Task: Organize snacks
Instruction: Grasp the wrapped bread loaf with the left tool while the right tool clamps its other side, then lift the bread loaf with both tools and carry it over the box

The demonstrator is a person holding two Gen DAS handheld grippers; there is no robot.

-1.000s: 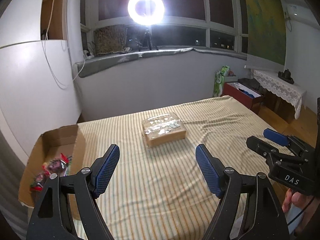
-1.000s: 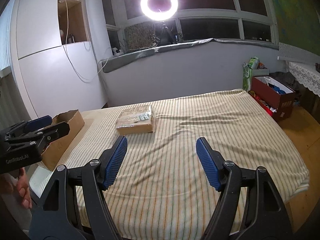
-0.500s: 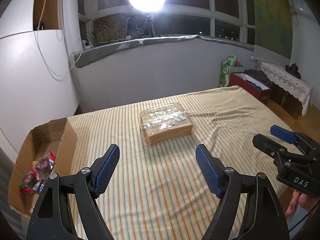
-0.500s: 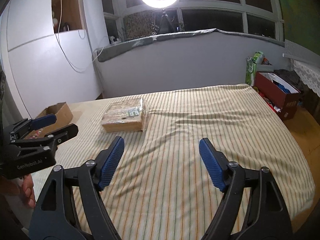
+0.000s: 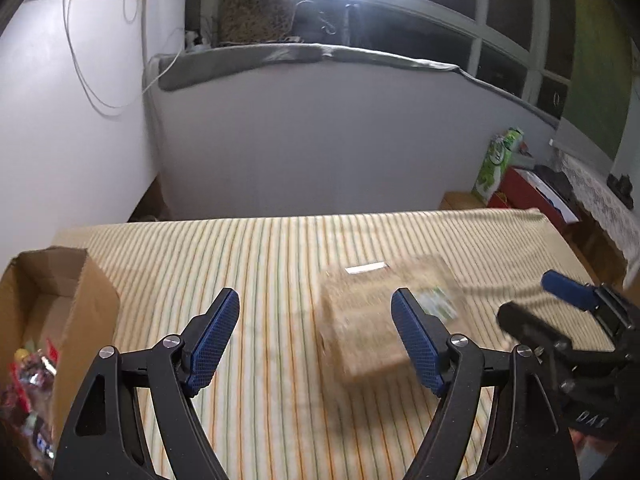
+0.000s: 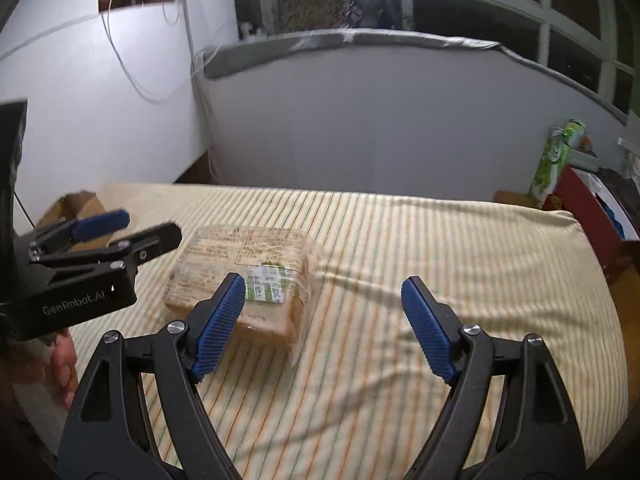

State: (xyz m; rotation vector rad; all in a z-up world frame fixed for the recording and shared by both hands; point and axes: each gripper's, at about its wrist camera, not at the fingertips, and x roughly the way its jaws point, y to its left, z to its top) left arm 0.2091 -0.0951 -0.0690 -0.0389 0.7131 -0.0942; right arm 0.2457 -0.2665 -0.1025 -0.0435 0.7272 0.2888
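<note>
Both hand-held grippers have come closer to the snack pack [image 6: 244, 276] since a second ago. It lies on the striped bed [image 6: 460, 248], right of the cardboard box [image 5: 60, 300]. The left hand-held gripper [image 5: 316, 336] and right hand-held gripper [image 6: 324, 320] are wide open, holding nothing. The pack looks light, with slippery plastic wrap; grab its sides. One gripper says "GenRobot.AI".

Left tool [image 5: 315, 336] spread wide, empty; right tool [image 6: 323, 326] likewise.
</note>
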